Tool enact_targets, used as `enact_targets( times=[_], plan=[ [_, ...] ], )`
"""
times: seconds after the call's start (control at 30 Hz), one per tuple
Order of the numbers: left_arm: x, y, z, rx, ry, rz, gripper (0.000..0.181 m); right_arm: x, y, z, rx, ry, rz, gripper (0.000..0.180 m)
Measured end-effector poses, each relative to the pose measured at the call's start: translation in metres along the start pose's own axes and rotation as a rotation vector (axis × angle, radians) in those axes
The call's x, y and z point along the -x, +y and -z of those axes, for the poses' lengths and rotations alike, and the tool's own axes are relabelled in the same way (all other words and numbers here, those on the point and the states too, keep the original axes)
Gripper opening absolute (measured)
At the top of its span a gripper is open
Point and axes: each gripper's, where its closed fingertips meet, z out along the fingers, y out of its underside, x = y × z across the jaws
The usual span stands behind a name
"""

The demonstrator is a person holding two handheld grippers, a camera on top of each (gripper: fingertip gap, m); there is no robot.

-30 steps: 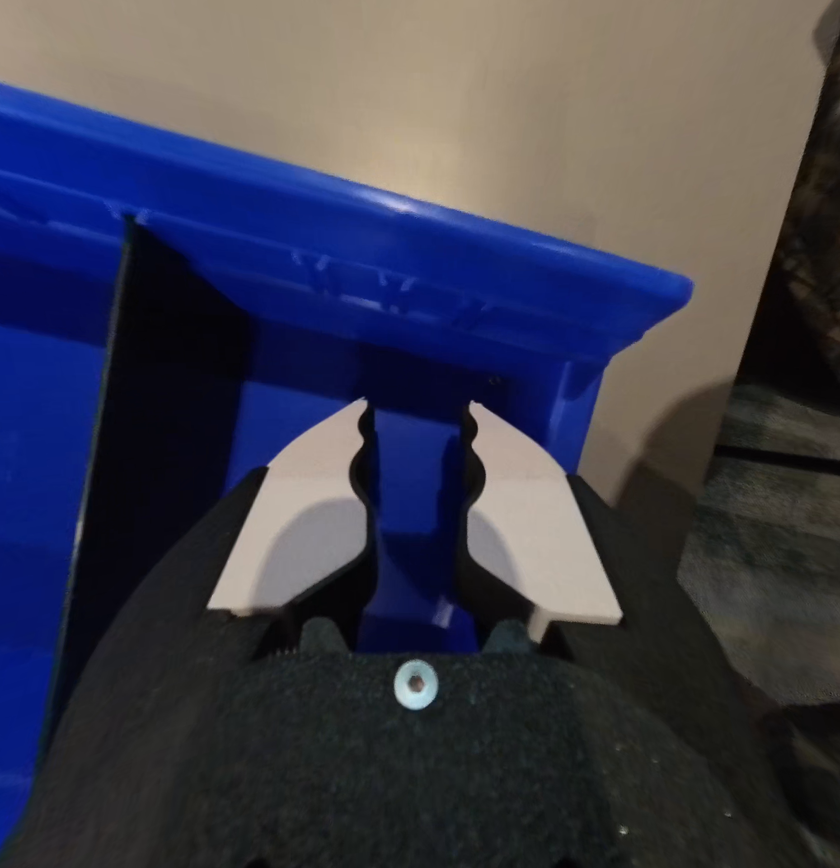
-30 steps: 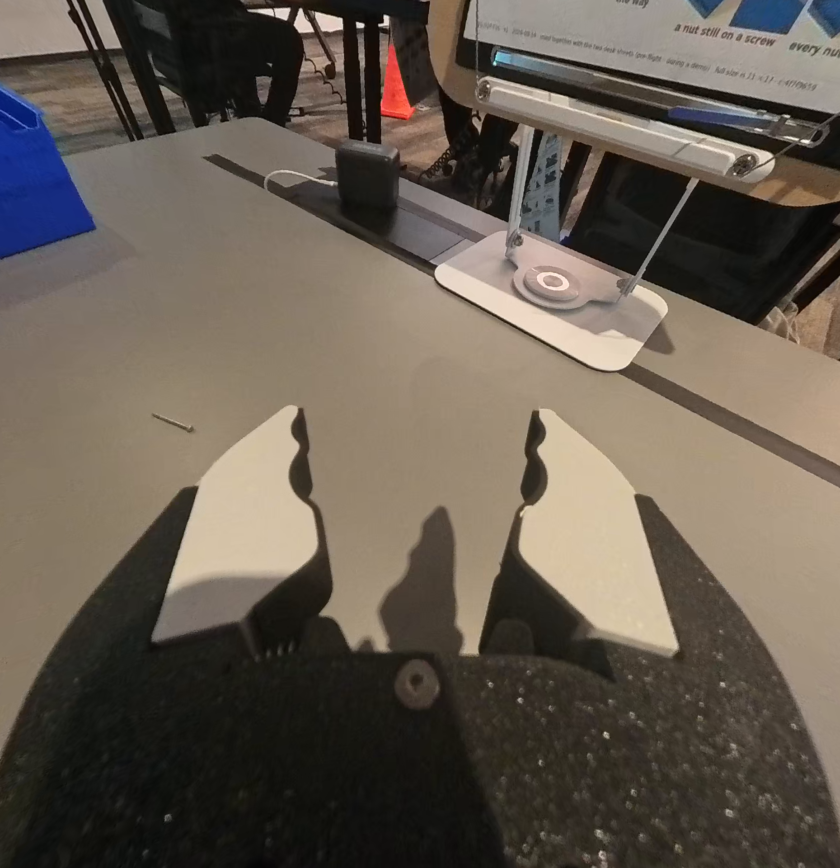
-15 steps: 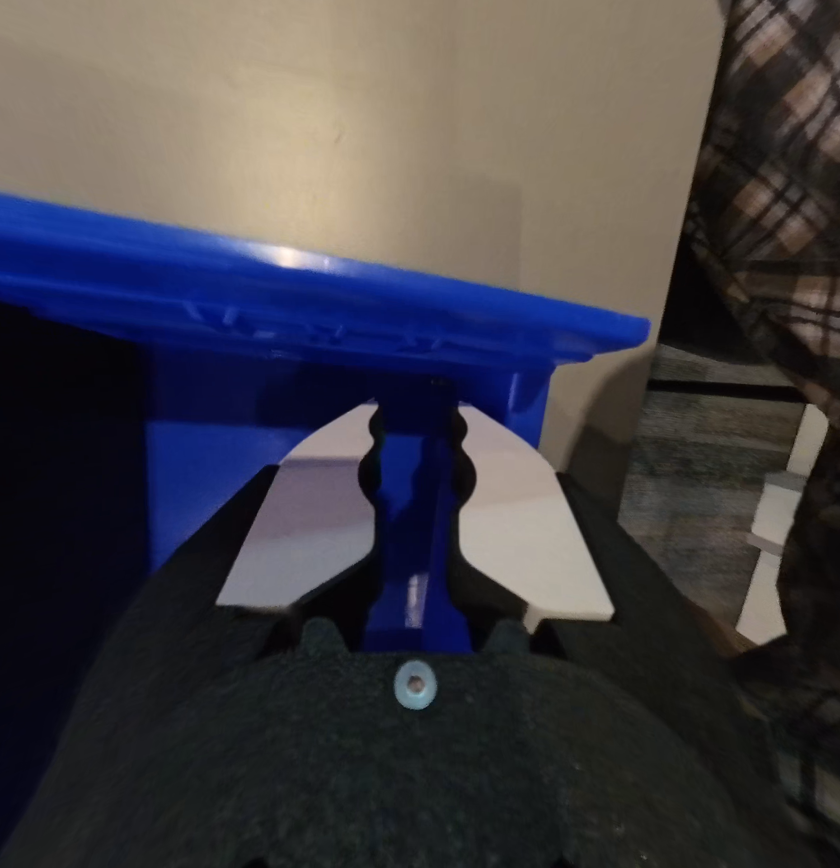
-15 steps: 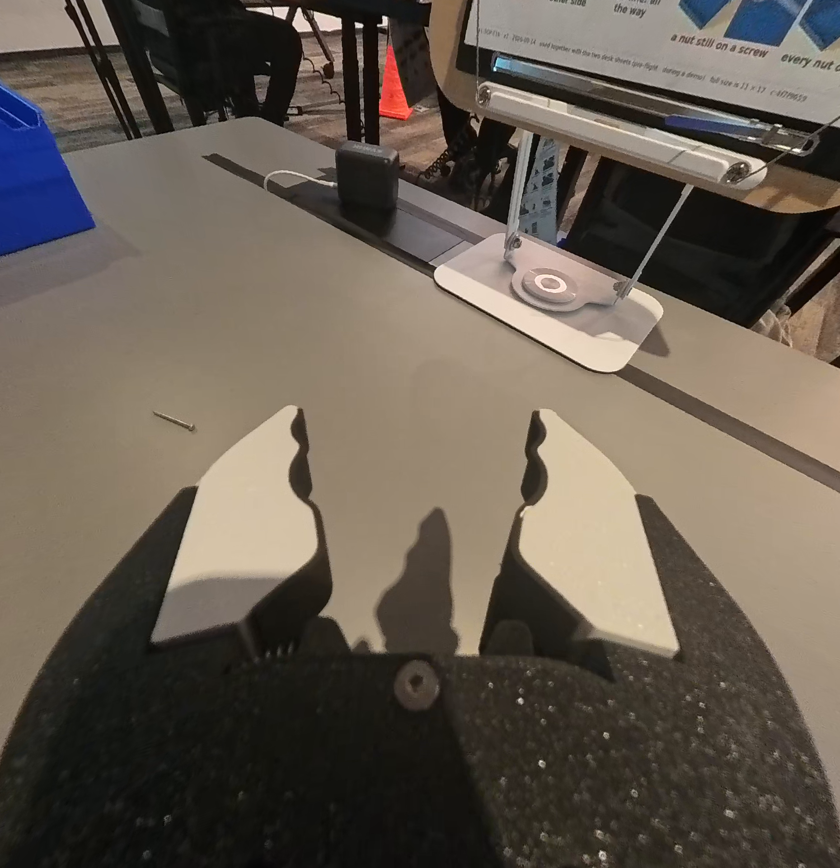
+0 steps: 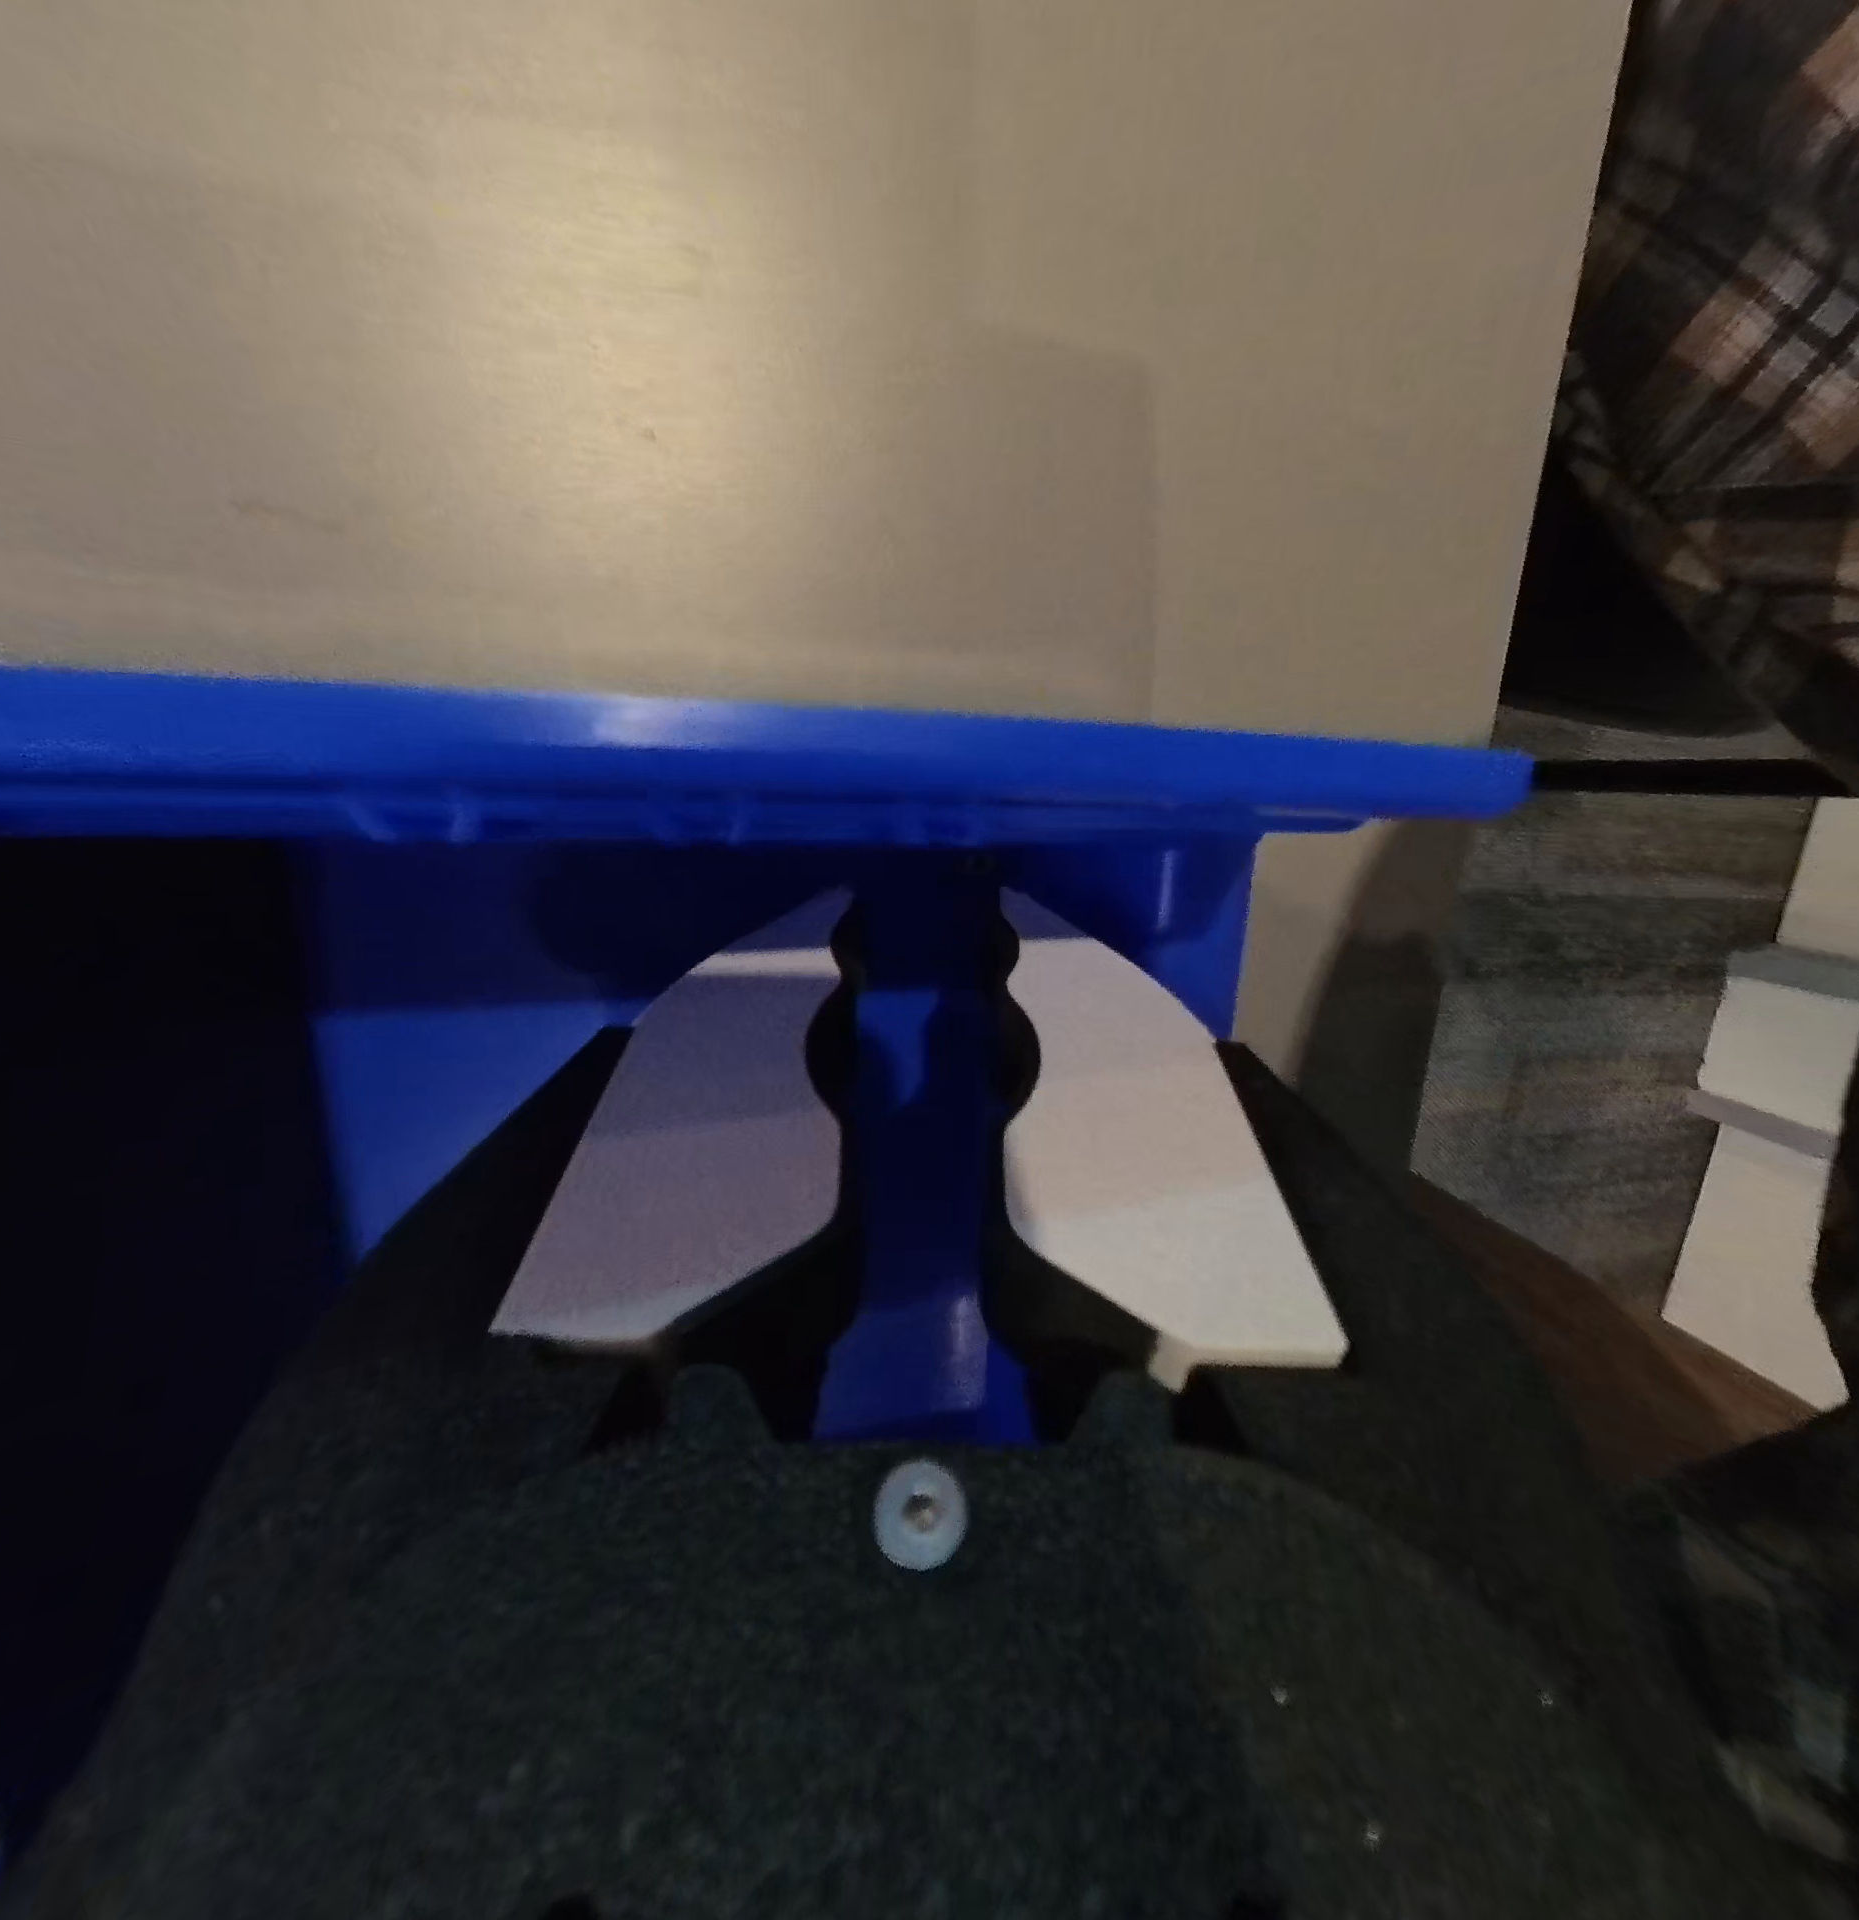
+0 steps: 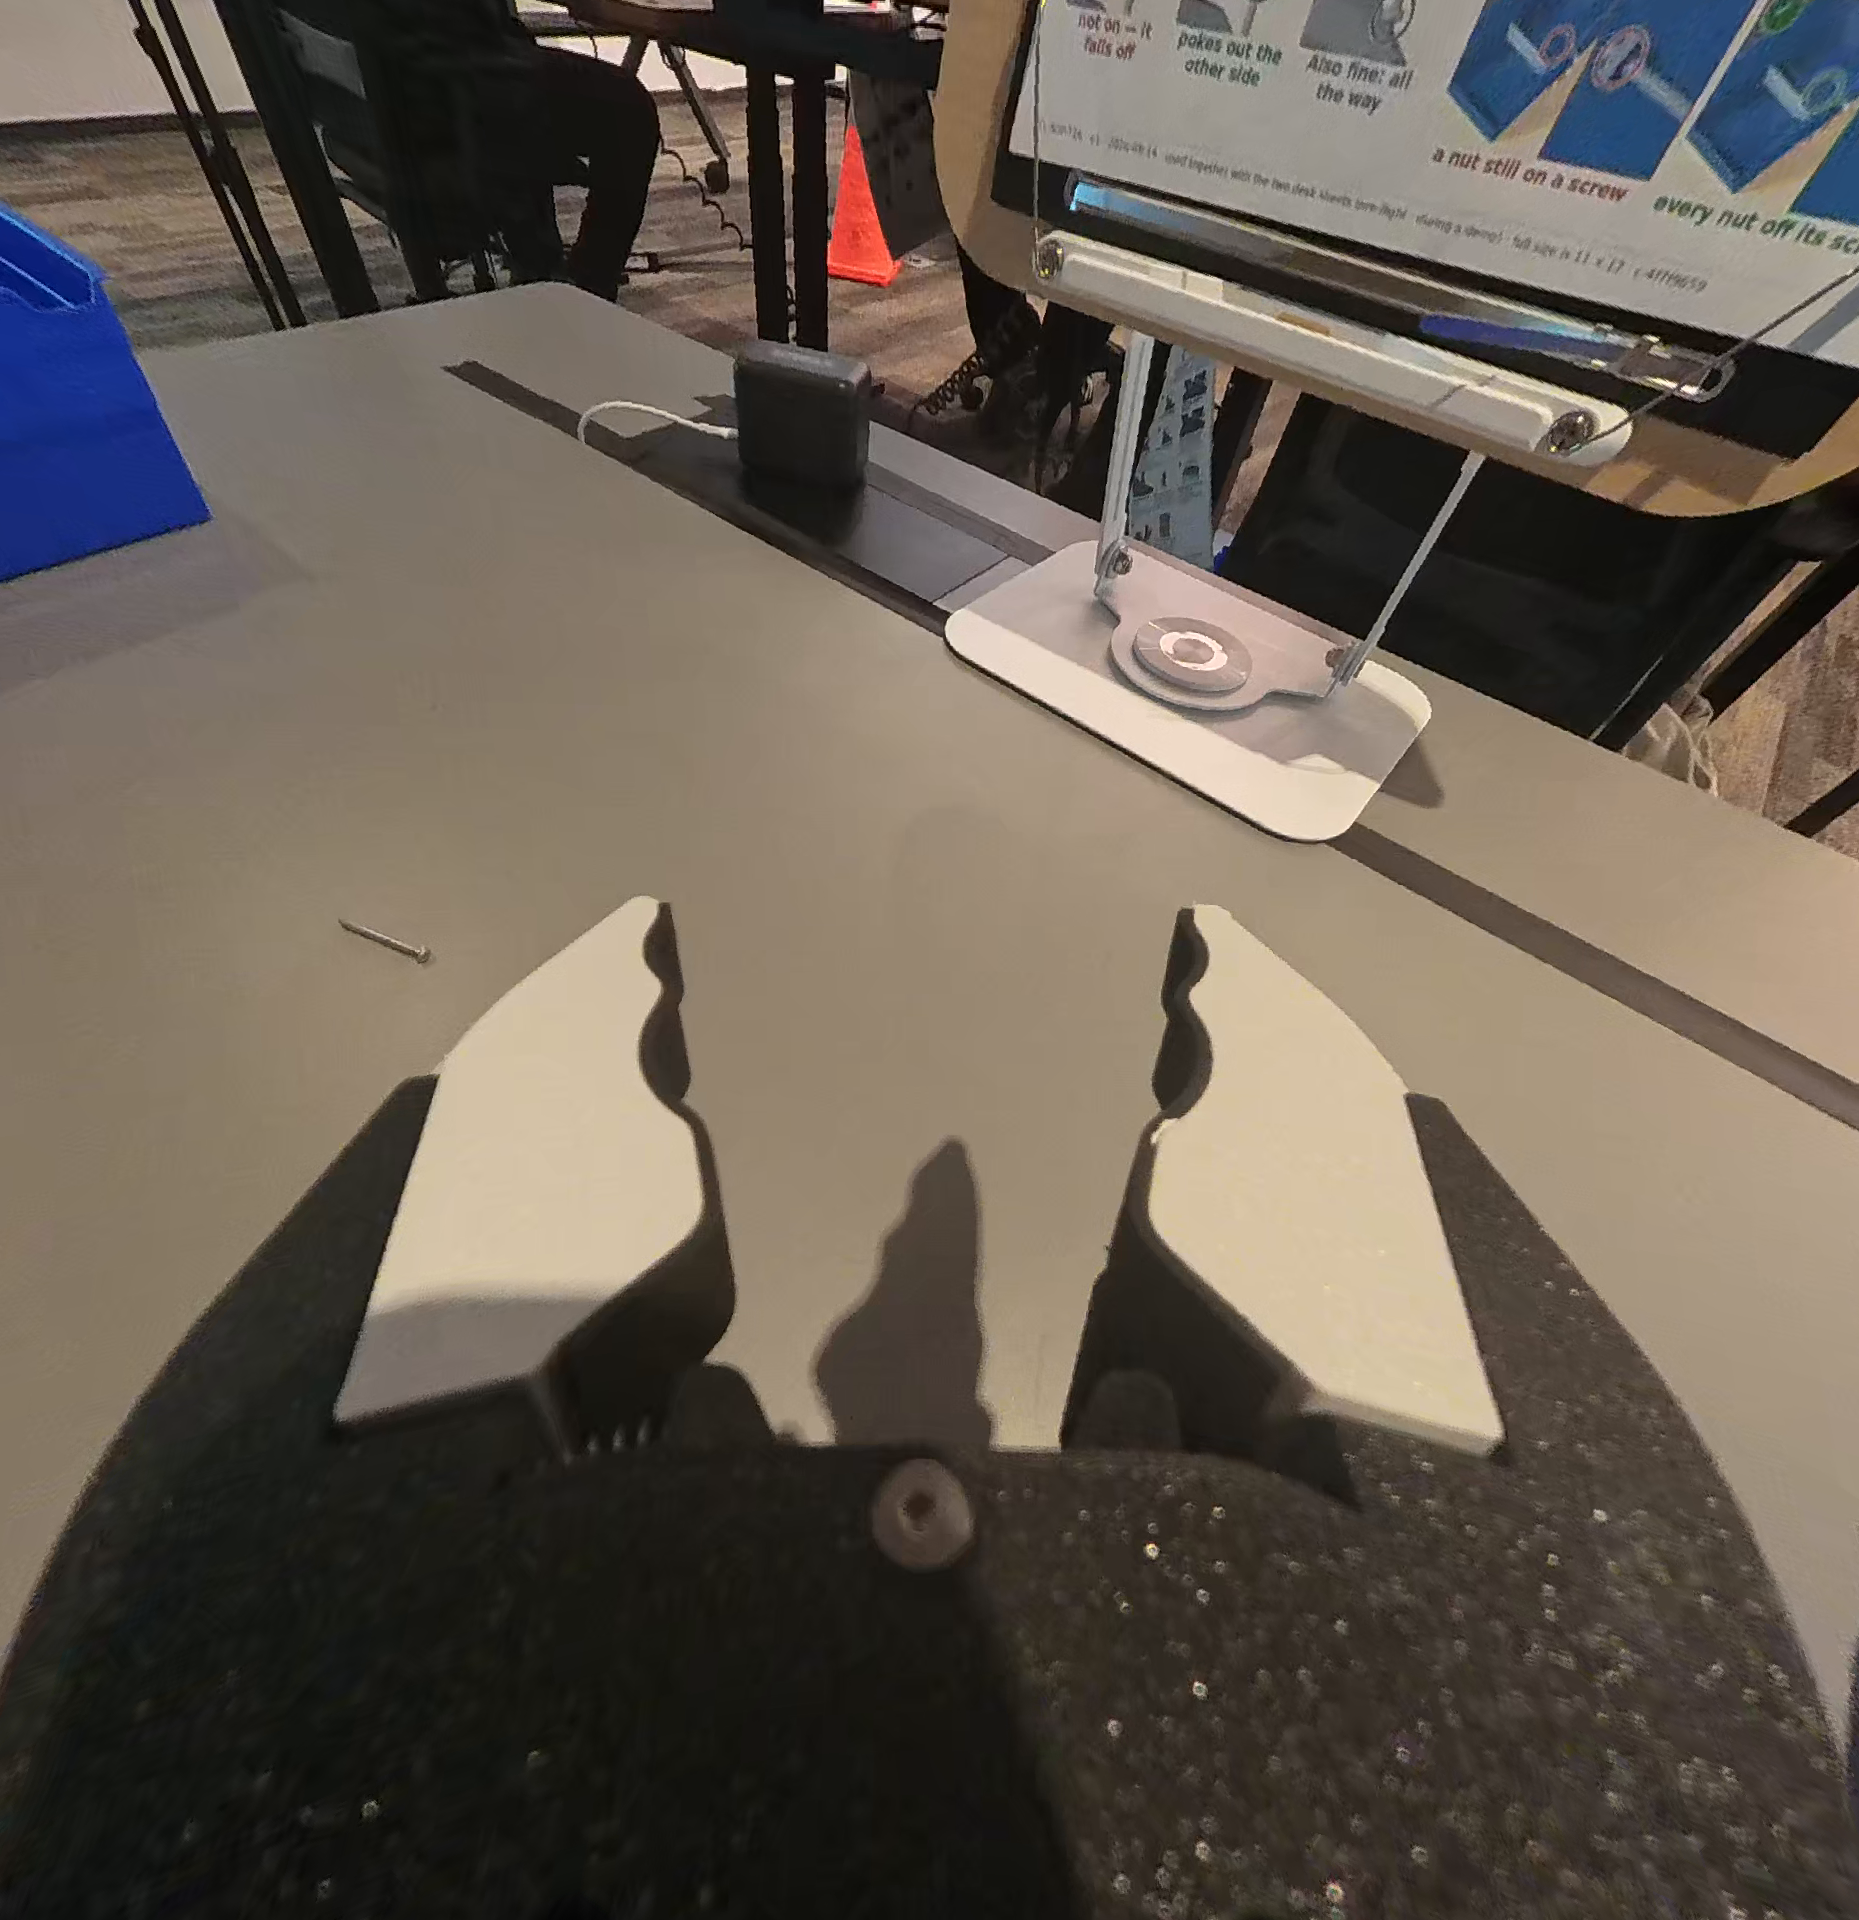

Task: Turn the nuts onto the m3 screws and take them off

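1. one screw (image 6: 385, 940) lies loose on the worktop (image 6: 696, 748), left of the right gripper (image 6: 925, 935), whose jaws gape empty; a clumsy pinch could roll it.
2. left gripper (image 5: 923, 935) has its jaws nearly closed inside the blue bin (image 5: 696, 758), contents unseen; no nut visible.

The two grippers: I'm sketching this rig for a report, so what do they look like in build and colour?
Both match. The left gripper and right gripper each have a black, grainy-textured body, one round screw head at its centre, and two pale grey-white fingers with wavy, scalloped black inner edges. No cables show. A plaid garment is nearby.
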Motion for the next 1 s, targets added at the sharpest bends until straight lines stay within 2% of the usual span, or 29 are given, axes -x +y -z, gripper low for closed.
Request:
enact_targets(
  times=[0.3,0.7,1.0],
  plan=[
    [0.003,-0.003,-0.002,0.019,0.016,-0.020,0.021,0.000,-0.001,0.002,0.003,0.011,0.003,0.089],
    [0.005,-0.004,-0.008,0.050,-0.006,-0.013,0.035,0.001,-0.004,0.001,-0.001,0.015,0.015,0.090],
    [0.022,-0.001,0.002,0.091,-0.181,-0.024,0.051,-0.001,-0.007,0.003,-0.010,0.017,0.012,0.090]
  ],
)
